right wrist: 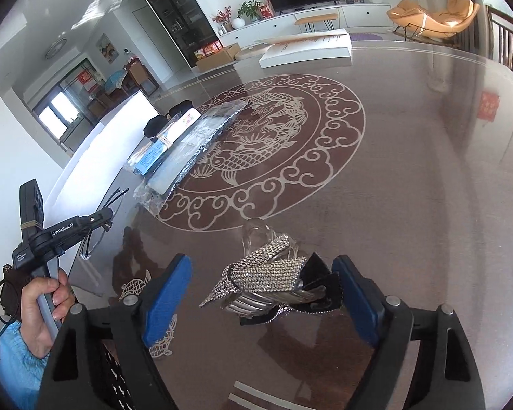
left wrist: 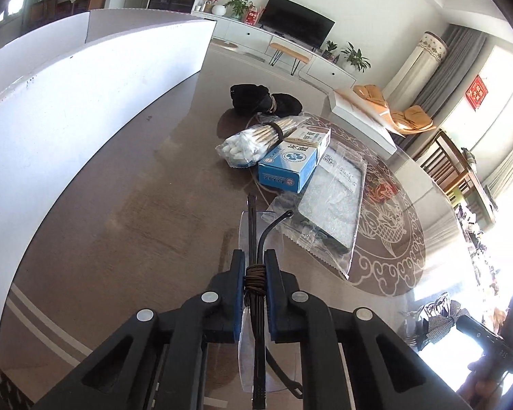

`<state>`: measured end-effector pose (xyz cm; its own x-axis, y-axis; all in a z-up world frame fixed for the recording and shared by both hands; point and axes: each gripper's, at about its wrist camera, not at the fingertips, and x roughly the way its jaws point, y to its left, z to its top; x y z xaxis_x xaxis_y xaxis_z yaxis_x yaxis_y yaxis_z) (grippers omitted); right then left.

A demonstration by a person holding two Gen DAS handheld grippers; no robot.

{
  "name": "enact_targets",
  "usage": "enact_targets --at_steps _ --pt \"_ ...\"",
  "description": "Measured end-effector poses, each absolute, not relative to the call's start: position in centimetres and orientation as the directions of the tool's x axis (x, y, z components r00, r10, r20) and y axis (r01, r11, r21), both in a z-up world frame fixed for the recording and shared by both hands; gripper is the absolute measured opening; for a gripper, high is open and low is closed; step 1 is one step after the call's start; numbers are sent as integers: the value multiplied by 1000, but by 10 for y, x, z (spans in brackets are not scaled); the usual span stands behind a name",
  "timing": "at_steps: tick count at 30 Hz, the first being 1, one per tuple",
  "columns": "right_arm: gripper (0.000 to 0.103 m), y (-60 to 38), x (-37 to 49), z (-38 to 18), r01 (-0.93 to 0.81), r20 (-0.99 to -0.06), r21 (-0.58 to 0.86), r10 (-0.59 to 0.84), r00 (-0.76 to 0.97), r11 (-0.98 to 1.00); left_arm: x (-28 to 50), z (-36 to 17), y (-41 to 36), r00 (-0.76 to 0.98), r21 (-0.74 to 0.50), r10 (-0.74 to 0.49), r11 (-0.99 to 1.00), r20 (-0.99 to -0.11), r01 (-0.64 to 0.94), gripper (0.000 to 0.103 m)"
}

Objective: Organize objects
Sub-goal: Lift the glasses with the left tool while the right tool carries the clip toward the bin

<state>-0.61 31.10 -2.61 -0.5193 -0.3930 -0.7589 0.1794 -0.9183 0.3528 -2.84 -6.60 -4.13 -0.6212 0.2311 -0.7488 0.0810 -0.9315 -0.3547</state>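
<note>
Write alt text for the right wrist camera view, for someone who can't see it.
The open right gripper straddles a rhinestone bow hair clip on a glass-topped table, its pads clear of it. At left, a hand holds the left gripper, shut on folded eyeglasses.

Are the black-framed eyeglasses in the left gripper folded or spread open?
Folded. The black-framed eyeglasses have both temples lying side by side, tied with brown cord, and the left gripper has its jaws shut on that bundle.
</note>
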Motion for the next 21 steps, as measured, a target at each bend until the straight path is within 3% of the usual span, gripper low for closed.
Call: enact_targets --at_steps 3,8,18,20,21 --pt "95 319 1 -24 160 -766 335 -368 -527 -928 -25 -38 -64 -635 -347 219 -934 -741 82 11" --pt "96 327 8 -39 91 -764 390 -377 -524 -916 -22 -37 -71 -654 -368 216 -924 -725 104 11" --pt "99 306 -17 -52 124 -785 337 -351 -511 -933 -21 -39 -71 -656 -361 204 -926 -727 113 11" --pt "90 303 -16 -52 104 -774 340 -341 -533 -935 -20 -37 -71 -664 -361 202 -926 -720 110 11" --pt "79 302 -15 -51 103 -775 338 -339 -533 -936 -19 -37 -72 -667 -364 202 -925 -717 111 11"
